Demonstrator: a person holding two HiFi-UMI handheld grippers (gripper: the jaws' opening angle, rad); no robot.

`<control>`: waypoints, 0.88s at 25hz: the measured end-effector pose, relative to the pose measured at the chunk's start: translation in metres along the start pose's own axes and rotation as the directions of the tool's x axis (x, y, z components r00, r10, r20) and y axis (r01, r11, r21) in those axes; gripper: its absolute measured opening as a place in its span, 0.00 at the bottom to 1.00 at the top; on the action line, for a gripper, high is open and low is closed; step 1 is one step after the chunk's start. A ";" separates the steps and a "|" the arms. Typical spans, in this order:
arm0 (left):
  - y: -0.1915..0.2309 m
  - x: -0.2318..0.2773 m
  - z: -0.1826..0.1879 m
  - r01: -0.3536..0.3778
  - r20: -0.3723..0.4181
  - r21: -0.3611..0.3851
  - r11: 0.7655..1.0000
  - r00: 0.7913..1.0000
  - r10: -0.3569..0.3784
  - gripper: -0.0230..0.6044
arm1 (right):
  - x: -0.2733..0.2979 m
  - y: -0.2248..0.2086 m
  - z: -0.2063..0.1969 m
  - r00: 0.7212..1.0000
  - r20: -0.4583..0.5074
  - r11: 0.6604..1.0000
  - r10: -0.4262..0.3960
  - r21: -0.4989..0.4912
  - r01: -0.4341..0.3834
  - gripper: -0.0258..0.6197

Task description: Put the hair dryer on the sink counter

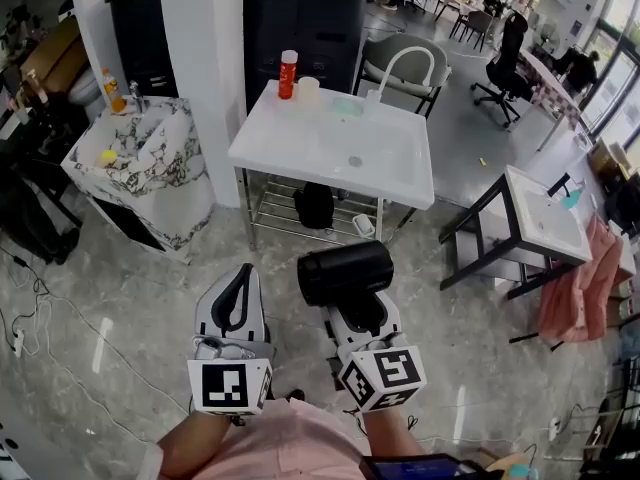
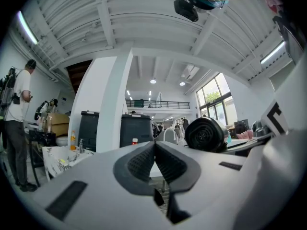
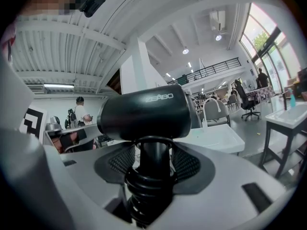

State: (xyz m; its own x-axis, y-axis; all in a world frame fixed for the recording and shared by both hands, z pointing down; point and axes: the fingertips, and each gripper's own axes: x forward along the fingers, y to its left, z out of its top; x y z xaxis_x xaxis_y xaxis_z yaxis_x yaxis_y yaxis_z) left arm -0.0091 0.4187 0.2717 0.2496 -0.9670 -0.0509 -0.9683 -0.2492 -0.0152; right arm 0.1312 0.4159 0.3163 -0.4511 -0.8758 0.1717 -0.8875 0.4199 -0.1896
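A black hair dryer (image 1: pixel 345 271) stands upright in my right gripper (image 1: pixel 362 313), whose jaws are shut on its handle. In the right gripper view its barrel (image 3: pixel 146 111) lies across the top and the handle with the coiled cord (image 3: pixel 152 176) sits between the pads. My left gripper (image 1: pixel 237 303) is beside it on the left, shut and empty; its pads (image 2: pixel 154 162) meet. The white sink counter (image 1: pixel 330 143) with a curved white tap (image 1: pixel 405 63) stands ahead, beyond both grippers.
An orange-red bottle (image 1: pixel 288 74) and a pale cup (image 1: pixel 309 90) stand at the counter's back left. A marble-patterned sink (image 1: pixel 140 158) is to the left, a small white sink on a black frame (image 1: pixel 535 213) to the right. A person (image 2: pixel 17 128) stands far left.
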 end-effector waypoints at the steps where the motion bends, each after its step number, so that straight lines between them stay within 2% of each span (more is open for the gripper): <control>1: 0.005 0.008 -0.003 0.000 -0.004 -0.003 1.000 1.000 0.000 0.05 | 0.008 -0.002 -0.001 1.000 -0.003 1.000 -0.002 0.002 0.002 0.42; 10: 0.068 0.114 -0.027 0.019 -0.032 -0.018 1.000 0.999 -0.020 0.05 | 0.117 -0.020 0.008 1.000 -0.017 1.000 -0.020 0.022 0.020 0.42; 16: 0.106 0.174 -0.009 0.054 0.012 -0.009 0.998 0.998 -0.054 0.05 | 0.181 -0.024 0.030 0.999 0.000 0.998 -0.050 0.026 0.050 0.42; 22: 0.137 0.213 -0.002 0.067 0.044 -0.005 0.998 0.997 -0.066 0.05 | 0.220 -0.027 0.051 0.997 0.028 0.997 -0.077 -0.004 0.077 0.42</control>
State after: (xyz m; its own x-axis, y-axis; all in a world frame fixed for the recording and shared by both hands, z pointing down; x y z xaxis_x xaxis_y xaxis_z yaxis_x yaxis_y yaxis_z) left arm -0.0883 0.1790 0.2611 0.3131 -0.9451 -0.0933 -0.9496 -0.3132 -0.0140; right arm 0.0604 0.1995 0.3098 -0.3789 -0.9117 0.1588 -0.9199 0.3524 -0.1720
